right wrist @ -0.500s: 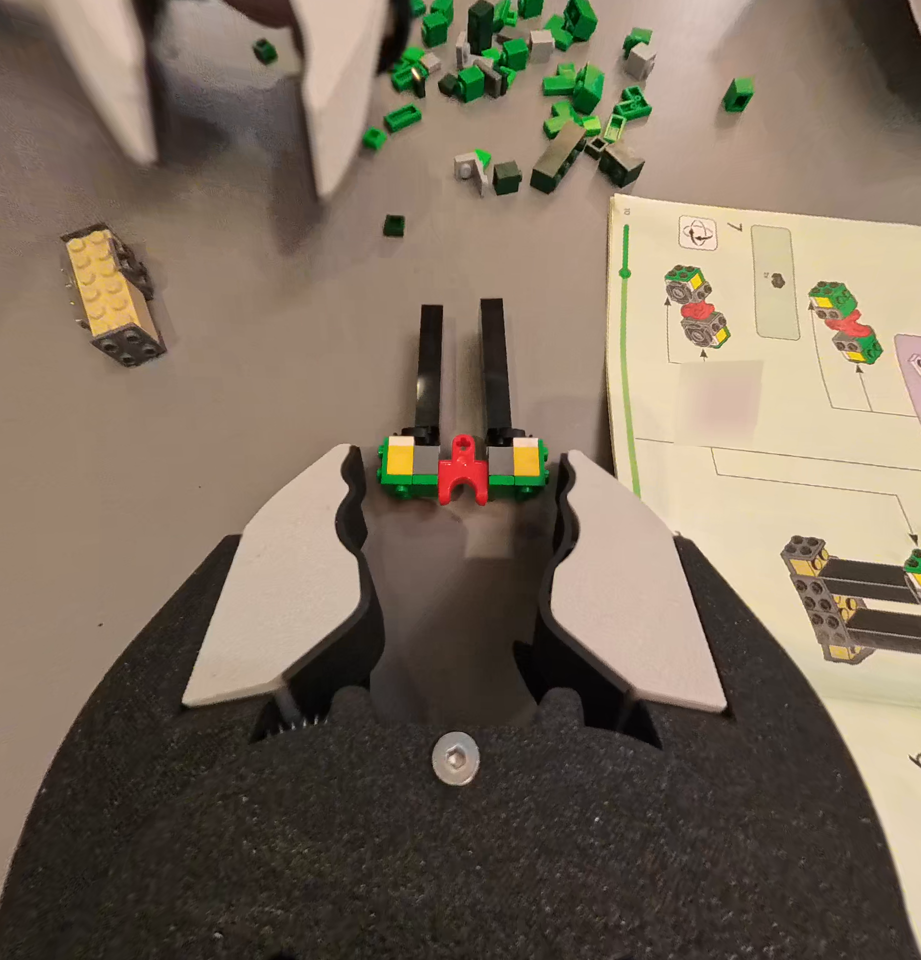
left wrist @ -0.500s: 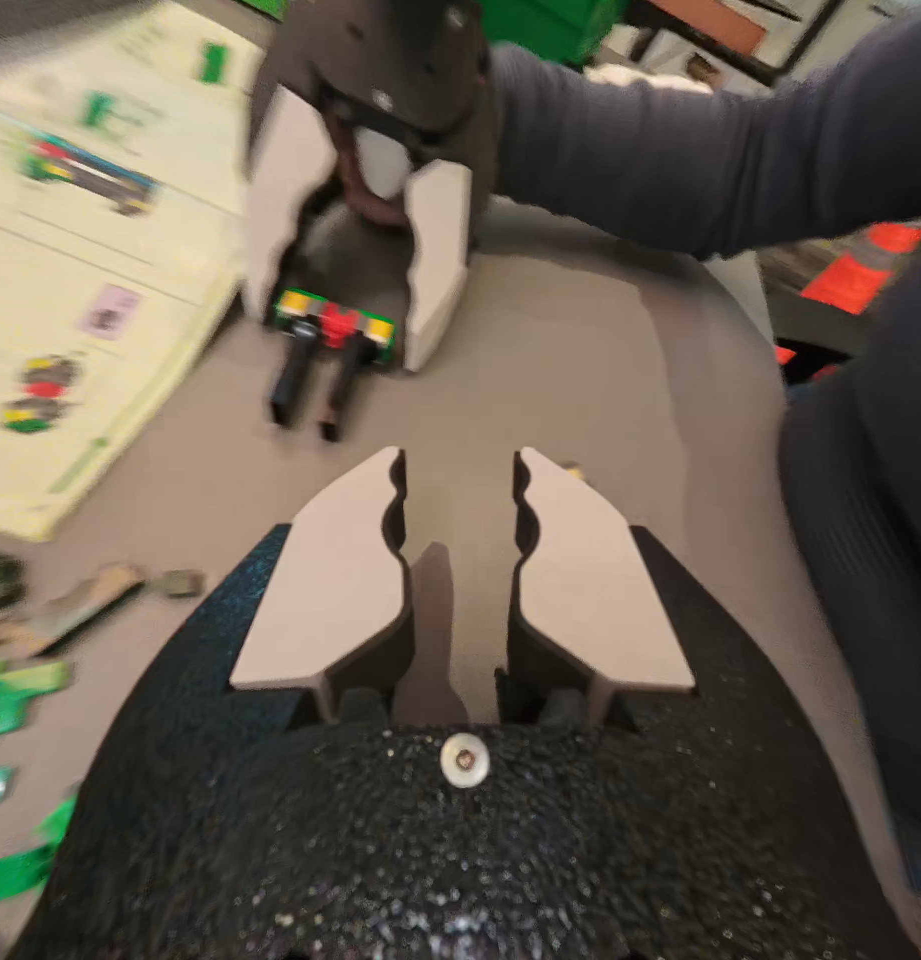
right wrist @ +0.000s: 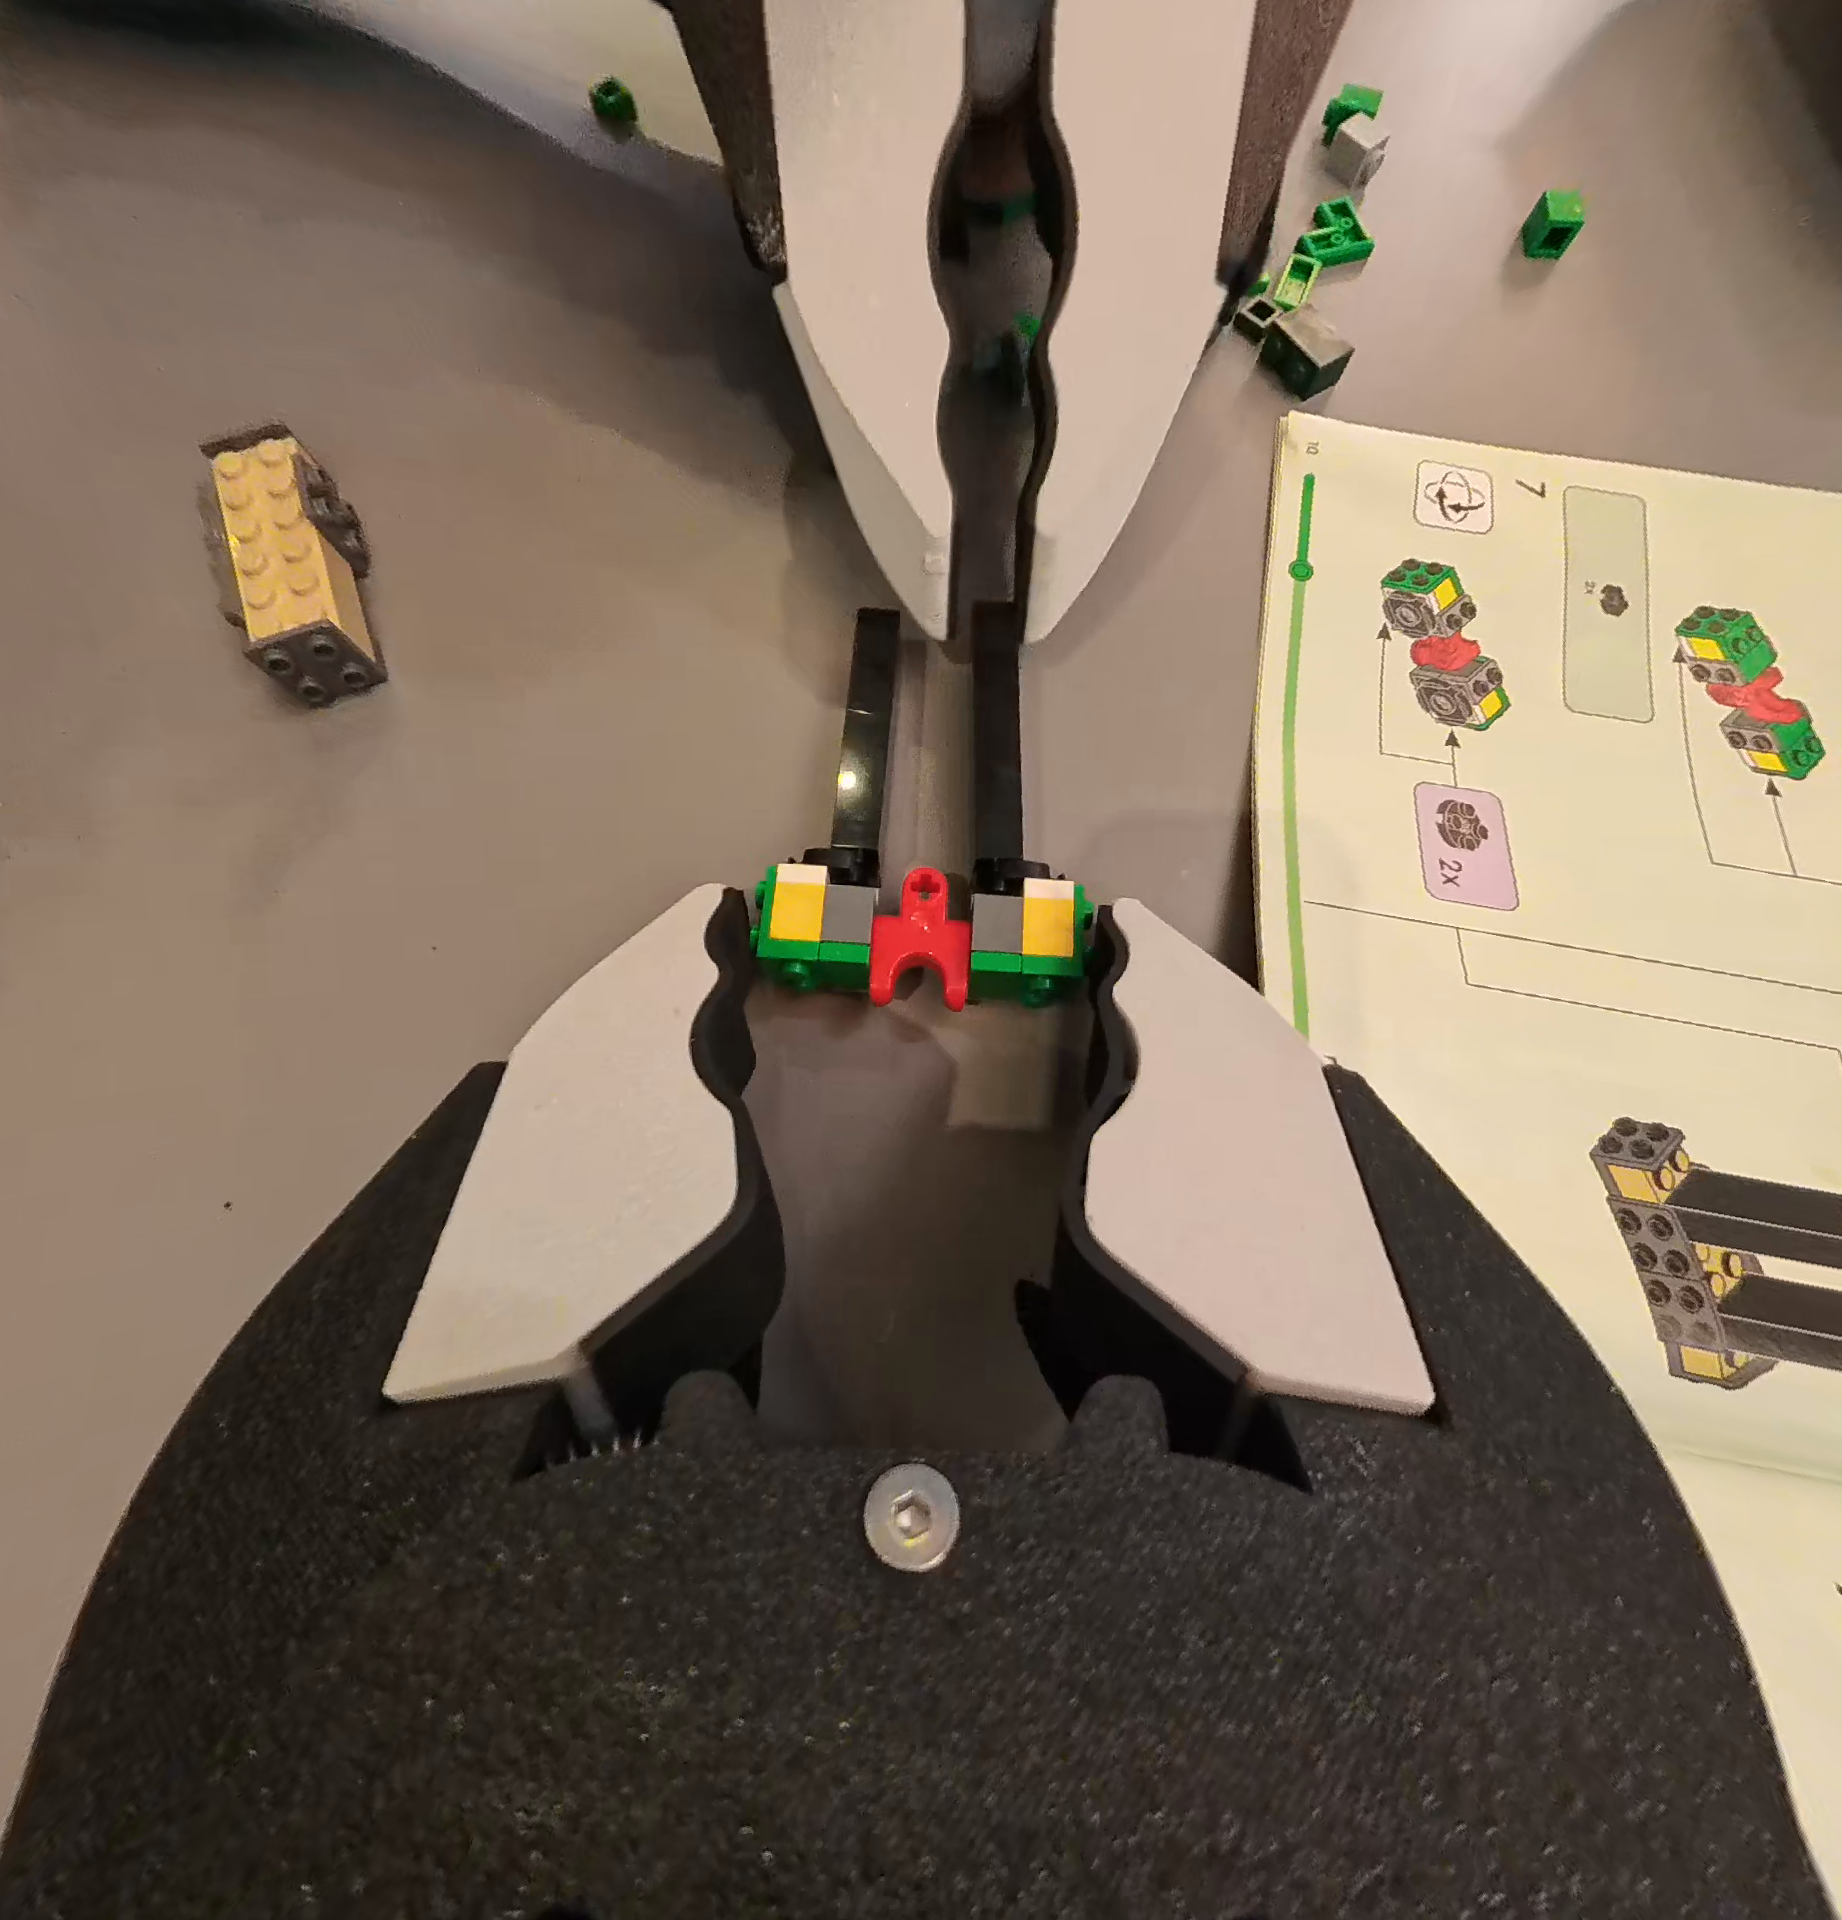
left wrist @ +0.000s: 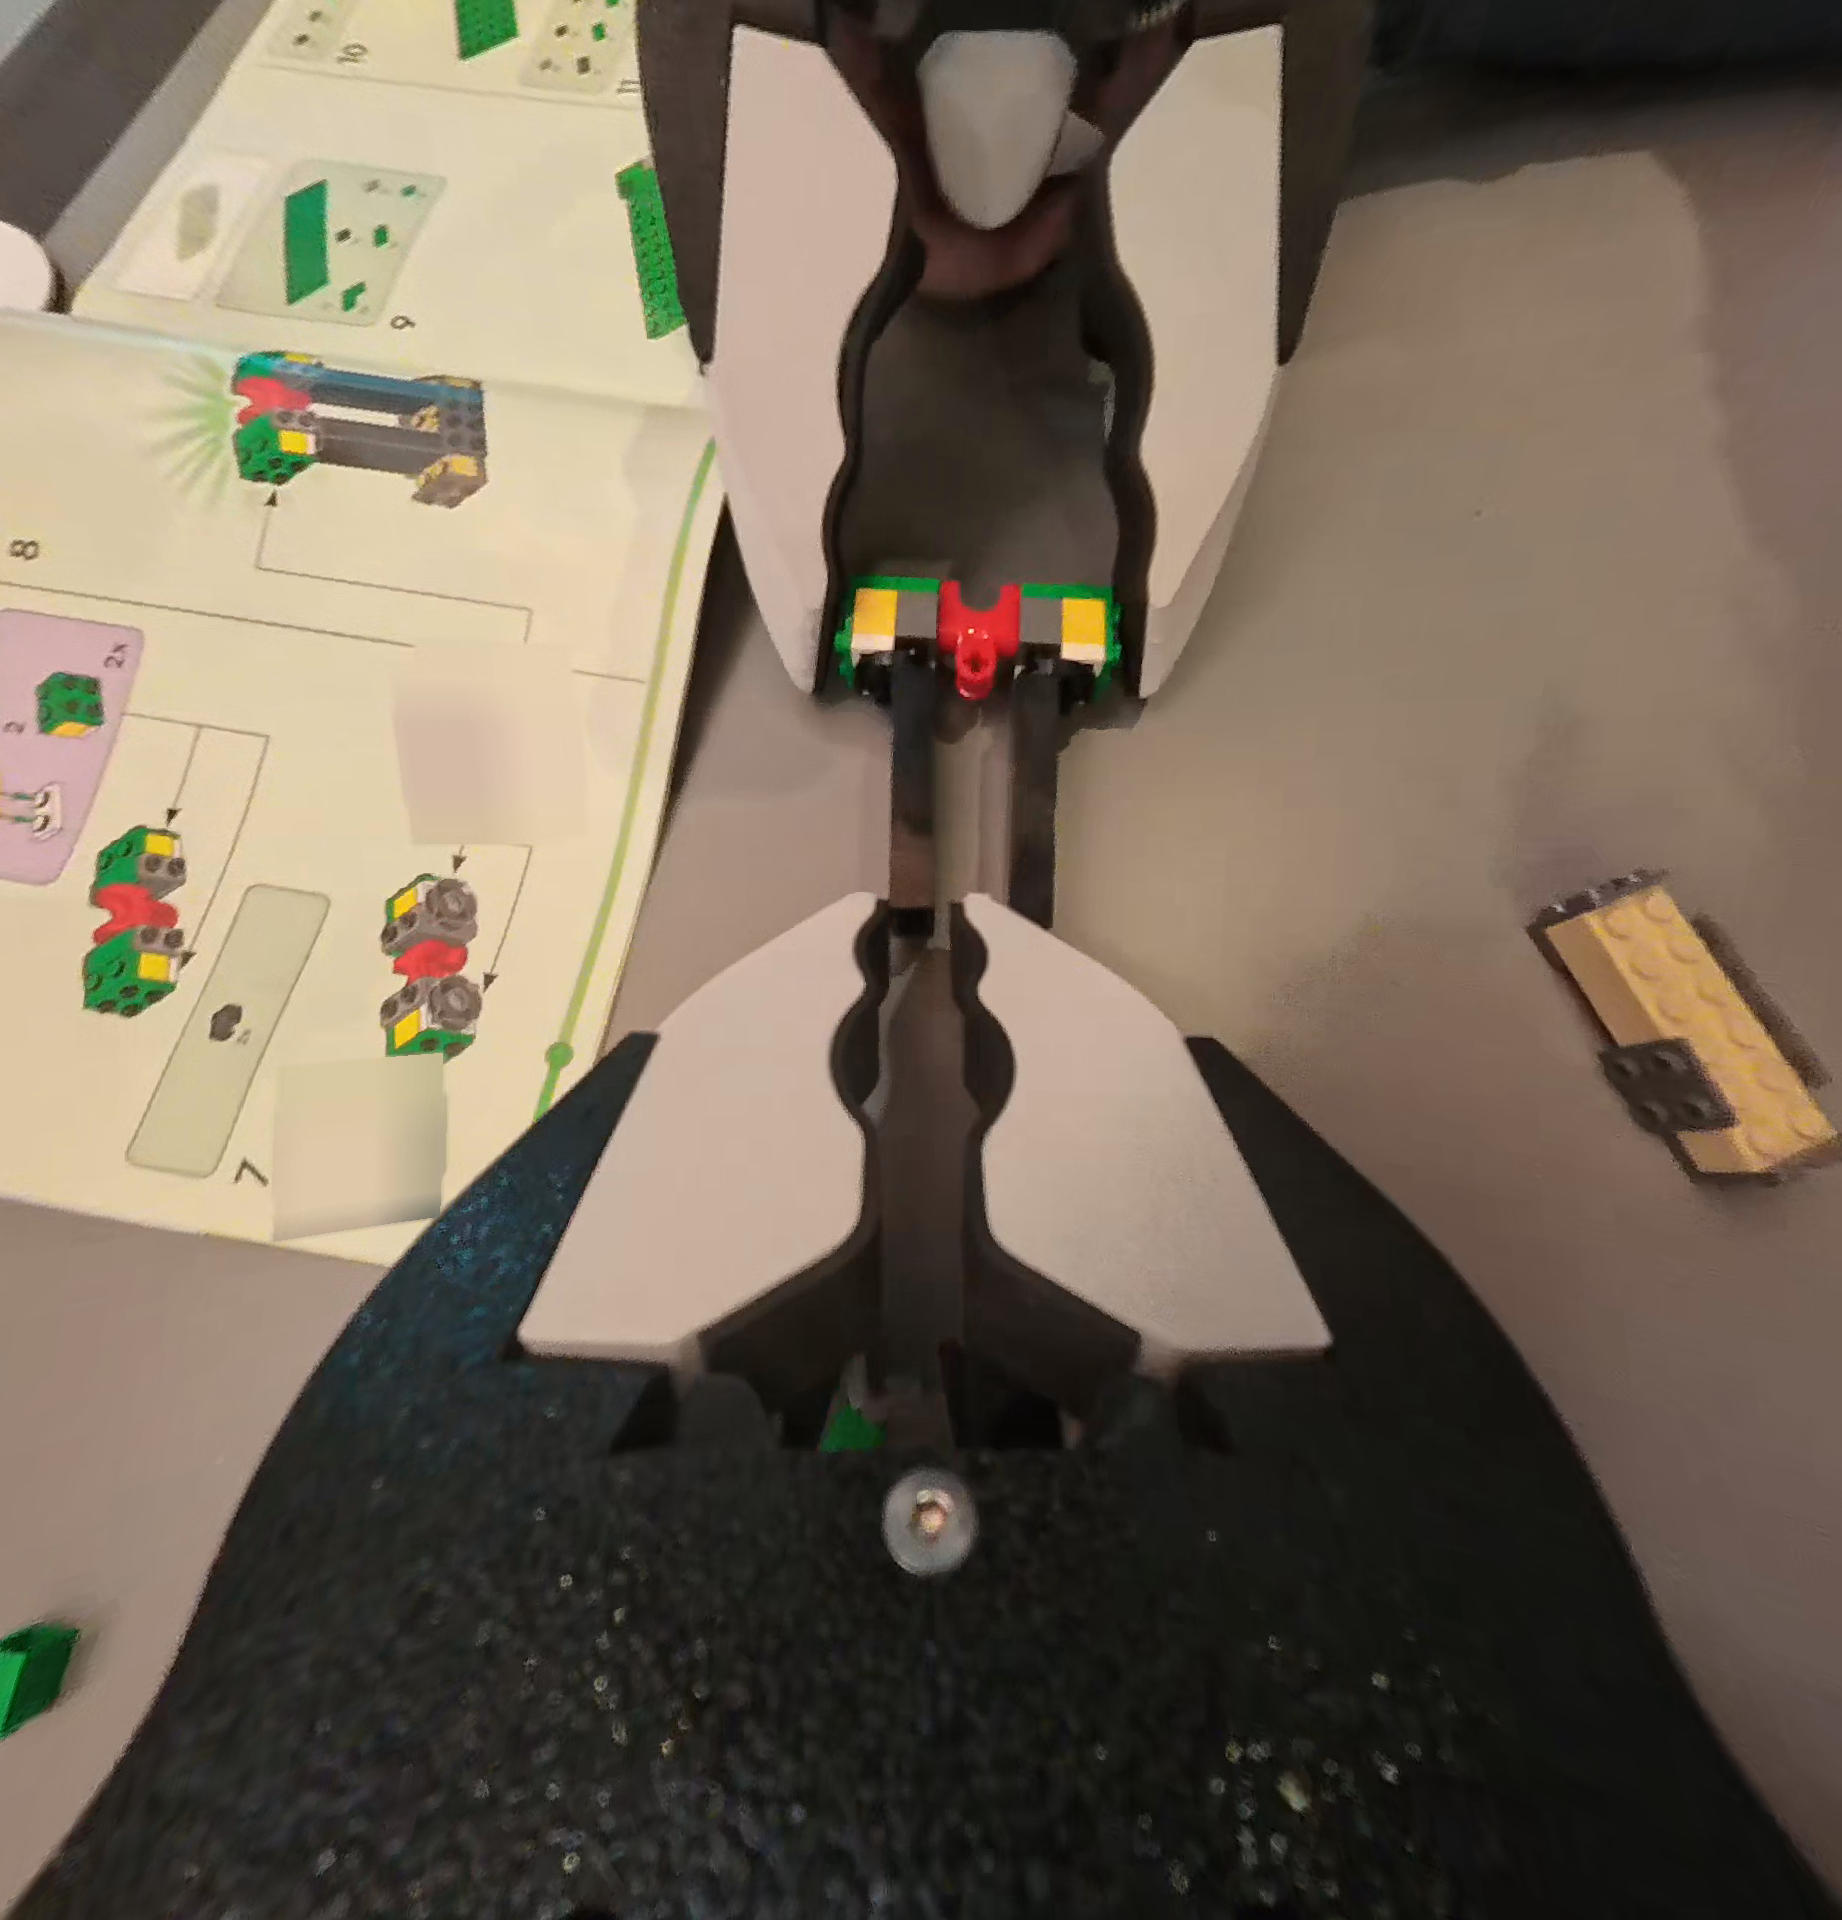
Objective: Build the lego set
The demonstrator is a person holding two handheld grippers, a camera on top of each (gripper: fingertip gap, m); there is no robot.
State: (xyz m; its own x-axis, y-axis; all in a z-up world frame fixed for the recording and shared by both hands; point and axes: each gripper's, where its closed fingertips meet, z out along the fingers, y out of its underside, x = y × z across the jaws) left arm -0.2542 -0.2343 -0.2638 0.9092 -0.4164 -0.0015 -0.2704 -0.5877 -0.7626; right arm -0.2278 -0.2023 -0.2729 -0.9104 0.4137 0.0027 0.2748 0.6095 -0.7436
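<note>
since half a second ago the left gripper has swung in from off to the side and now faces the right gripper head-on, tips close to the far ends of the two black beams; its jaws have also drawn in from a moderate gap to a narrow one. whether they actually pinch a beam end i cannot tell: in the left wrist view one beam tip sits right at the slot between the fingertips, while the other runs beside the right-hand finger.

the right gripper has not shifted. its jaws stand at medium width, clamped on the ends of the small assembly: green blocks with yellow and grey faces either side of a red clip piece. the beams stick out forward from that assembly, lying low over the grey table and side by side with a slim gap between.

a tan brick block with dark grey ends lies apart on the table, to the left in the right wrist view. the instruction booklet lies open on the other side, just beside the right gripper. loose green and grey bricks are scattered beyond the left gripper's body, and one green brick lies alone at the lower left edge of the left wrist view.
</note>
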